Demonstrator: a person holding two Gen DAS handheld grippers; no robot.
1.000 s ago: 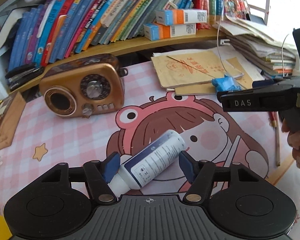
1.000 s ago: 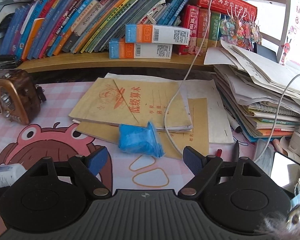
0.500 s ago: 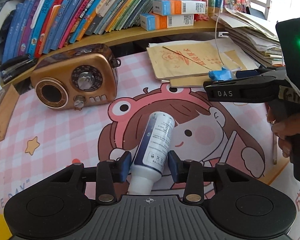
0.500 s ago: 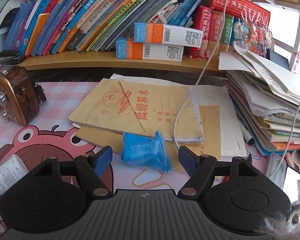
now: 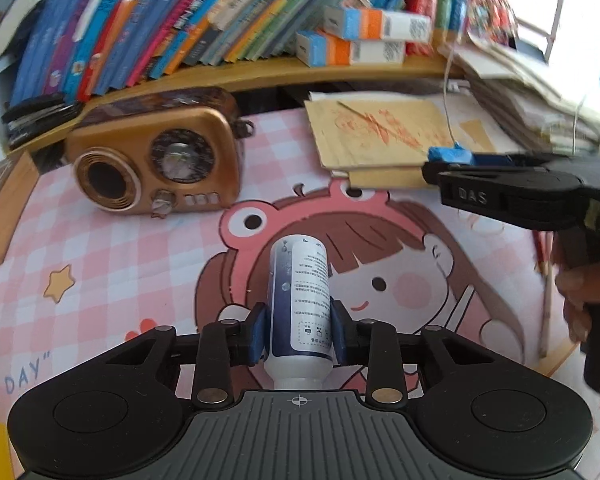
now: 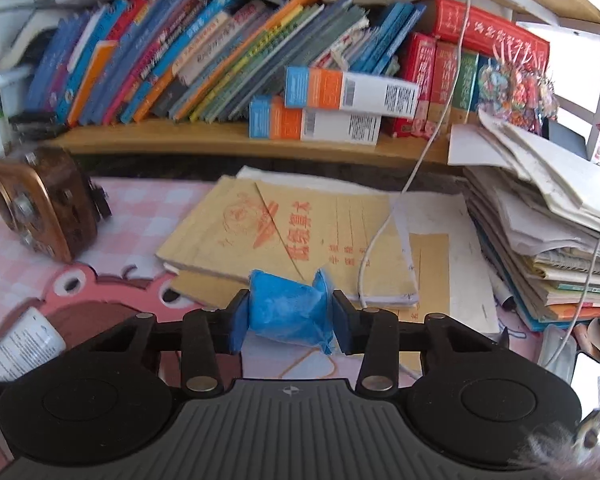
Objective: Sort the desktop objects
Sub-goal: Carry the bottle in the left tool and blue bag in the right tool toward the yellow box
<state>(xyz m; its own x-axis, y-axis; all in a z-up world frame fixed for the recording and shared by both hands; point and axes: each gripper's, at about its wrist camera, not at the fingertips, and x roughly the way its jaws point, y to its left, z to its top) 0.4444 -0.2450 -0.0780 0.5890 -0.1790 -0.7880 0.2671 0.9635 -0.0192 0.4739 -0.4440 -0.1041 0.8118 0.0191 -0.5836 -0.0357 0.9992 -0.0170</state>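
While most of the desk is yet to be sorted, both pick-ups look to be landing at once: the left gripper [image 5: 298, 330] has just been closing and its blue pads now press the sides of the white bottle [image 5: 300, 304], low on the body near the cap end, the bottle pointing away along the fingers over the cartoon mat [image 5: 148, 248]. Over on the other side, the right gripper [image 6: 287, 322] has just been closing too, and its pads pinch the crumpled blue packet [image 6: 288, 308] at the near edge of the tan exercise books [image 6: 284, 236]. Nothing has reached a sorted place so far as these views show; whether either item has left the tabletop I cannot tell. Left to deal with, by my reading: the copper-coloured radio [image 5: 156, 160], the loose books, and the sagging paper stack [image 6: 540, 232] on the right. Pose-wise, the left gripper tips steeply down at the mat, while the right one, seen side-on from the left camera with a hand [image 5: 580, 296] on its handle, slopes more gently toward the books.
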